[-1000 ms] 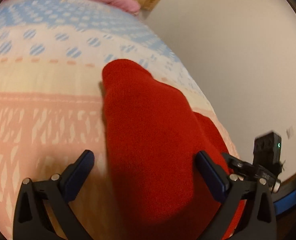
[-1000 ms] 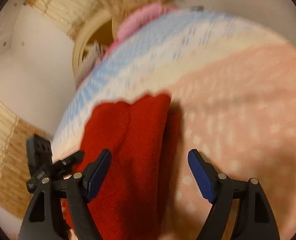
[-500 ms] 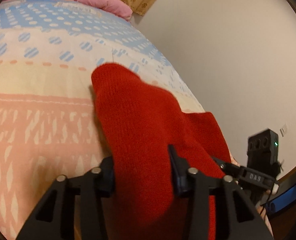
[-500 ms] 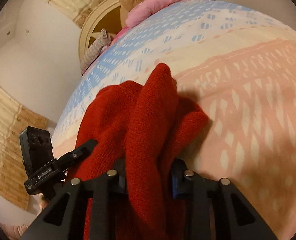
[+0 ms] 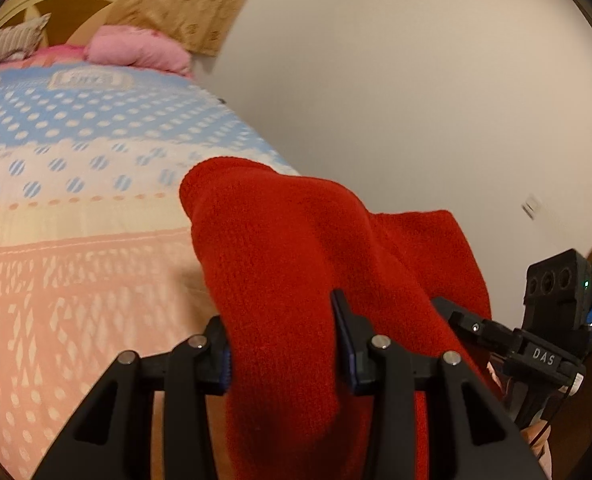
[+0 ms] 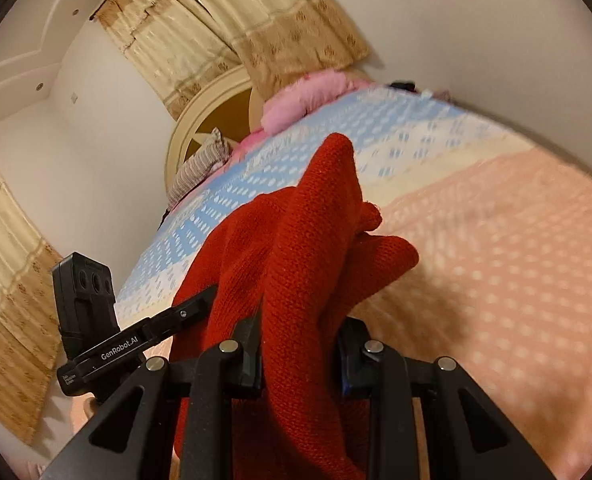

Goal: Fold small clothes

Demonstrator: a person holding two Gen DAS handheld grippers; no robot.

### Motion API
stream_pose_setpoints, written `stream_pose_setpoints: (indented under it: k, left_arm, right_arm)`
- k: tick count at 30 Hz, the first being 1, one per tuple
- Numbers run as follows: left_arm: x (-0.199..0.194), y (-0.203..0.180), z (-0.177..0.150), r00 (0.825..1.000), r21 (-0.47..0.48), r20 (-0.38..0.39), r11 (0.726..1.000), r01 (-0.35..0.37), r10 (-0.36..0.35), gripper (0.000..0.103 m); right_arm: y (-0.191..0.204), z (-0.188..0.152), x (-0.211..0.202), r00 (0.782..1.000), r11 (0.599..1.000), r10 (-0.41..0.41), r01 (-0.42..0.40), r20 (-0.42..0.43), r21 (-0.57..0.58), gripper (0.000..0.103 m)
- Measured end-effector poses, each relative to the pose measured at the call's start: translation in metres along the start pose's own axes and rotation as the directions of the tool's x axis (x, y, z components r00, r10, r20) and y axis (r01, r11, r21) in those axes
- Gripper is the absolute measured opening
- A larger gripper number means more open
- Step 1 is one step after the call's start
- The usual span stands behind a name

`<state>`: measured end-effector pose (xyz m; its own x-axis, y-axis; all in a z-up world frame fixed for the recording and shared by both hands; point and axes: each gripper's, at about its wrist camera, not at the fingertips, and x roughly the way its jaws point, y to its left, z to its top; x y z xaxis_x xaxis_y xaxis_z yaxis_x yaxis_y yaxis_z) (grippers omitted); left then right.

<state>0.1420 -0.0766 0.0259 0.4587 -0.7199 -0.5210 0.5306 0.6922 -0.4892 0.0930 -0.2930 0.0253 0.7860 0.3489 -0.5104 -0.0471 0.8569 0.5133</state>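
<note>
A red knitted garment (image 5: 280, 256) lies bunched over the near edge of the bed. My left gripper (image 5: 284, 356) is shut on a thick fold of it, and cloth hides the pads. The same red garment (image 6: 307, 248) fills the right wrist view, where my right gripper (image 6: 299, 356) is shut on another fold and holds it raised above the bedspread. The right gripper's body (image 5: 551, 320) shows at the right of the left wrist view. The left gripper's body (image 6: 96, 320) shows at the left of the right wrist view.
The bedspread (image 5: 76, 208) is patterned in blue, cream and pink bands. A pink pillow (image 5: 136, 50) and a striped pillow (image 6: 200, 164) lie by the cream headboard (image 6: 208, 120). A plain wall (image 5: 415, 100) runs along the bed's right side. Curtains (image 6: 232, 28) hang behind.
Both grippers were open around the garment, then closed on folds of it. Both have since lifted, raising the red cloth off the bedspread.
</note>
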Motion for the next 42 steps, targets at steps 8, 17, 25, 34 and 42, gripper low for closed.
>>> stream_pose_setpoints:
  k: [8, 17, 25, 34, 42]
  left_arm:
    - [0.02, -0.079, -0.012, 0.989, 0.086, -0.067, 0.987, 0.139, -0.133, 0.042]
    - [0.171, -0.138, -0.049, 0.981, 0.172, -0.191, 0.983, 0.062, -0.029, 0.042]
    - [0.195, -0.116, -0.051, 0.978, 0.136, -0.188, 0.989, -0.065, 0.09, 0.087]
    - [0.117, -0.133, -0.056, 0.983, 0.243, -0.112, 0.963, -0.118, 0.148, 0.086]
    - [0.102, -0.174, -0.111, 0.961, 0.422, -0.065, 0.88, -0.218, 0.27, 0.086]
  right_arm:
    - [-0.002, -0.02, -0.11, 0.988, 0.995, -0.1, 0.102, 0.114, -0.007, 0.026]
    - [-0.119, -0.037, -0.151, 0.94, 0.948, -0.317, 0.311, 0.126, 0.063, 0.026]
    - [-0.25, -0.046, -0.118, 0.969, 0.904, -0.245, 0.226, 0.006, 0.364, 0.033]
    - [-0.213, -0.069, -0.203, 0.915, 0.876, -0.368, 0.282, 0.166, 0.391, 0.036]
    - [-0.103, -0.084, -0.201, 0.896, 0.91, -0.413, 0.414, 0.164, 0.029, 0.036]
